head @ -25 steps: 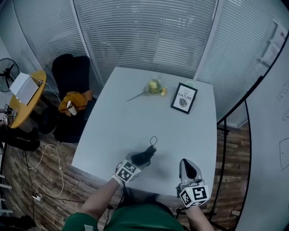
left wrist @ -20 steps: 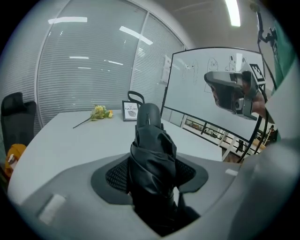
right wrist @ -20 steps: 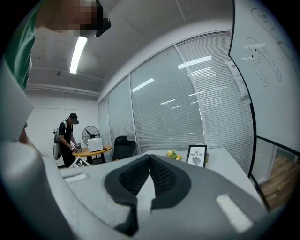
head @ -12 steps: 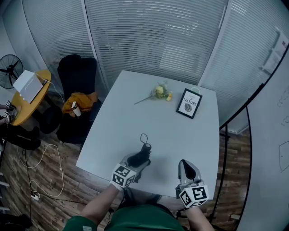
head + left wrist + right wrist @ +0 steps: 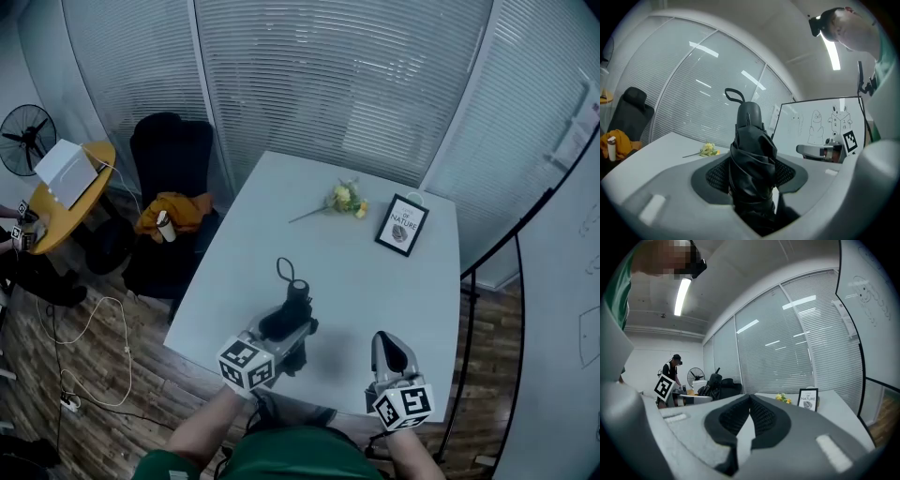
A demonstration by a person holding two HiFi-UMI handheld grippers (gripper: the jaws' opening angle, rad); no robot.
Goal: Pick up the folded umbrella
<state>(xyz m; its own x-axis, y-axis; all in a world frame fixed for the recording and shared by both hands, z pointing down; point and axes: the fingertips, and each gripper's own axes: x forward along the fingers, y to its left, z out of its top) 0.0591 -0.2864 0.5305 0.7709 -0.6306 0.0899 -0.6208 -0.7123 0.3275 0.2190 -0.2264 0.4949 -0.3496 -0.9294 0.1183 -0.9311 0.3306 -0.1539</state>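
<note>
The folded black umbrella point(image 5: 291, 312) is clear of the white table point(image 5: 375, 281), its handle and wrist strap point(image 5: 282, 270) pointing away from me. My left gripper point(image 5: 292, 326) is shut on its bundled canopy. In the left gripper view the umbrella point(image 5: 752, 159) fills the gap between the two dark pads point(image 5: 790, 174), which press on its folds. My right gripper point(image 5: 391, 351) hovers near the table's front edge on the right. Its pads point(image 5: 761, 416) meet at the tips with nothing between them.
Yellow flowers point(image 5: 344, 198) and a framed picture point(image 5: 403, 225) stand at the table's far side. Left of the table are a black chair point(image 5: 169, 155) with an orange cloth point(image 5: 173, 208), a round yellow table point(image 5: 66, 197) and a fan point(image 5: 23, 131). Cables lie on the wooden floor point(image 5: 94, 328).
My left gripper has risen off the table with the umbrella held in it and drifted a little left. The right gripper has barely shifted.
</note>
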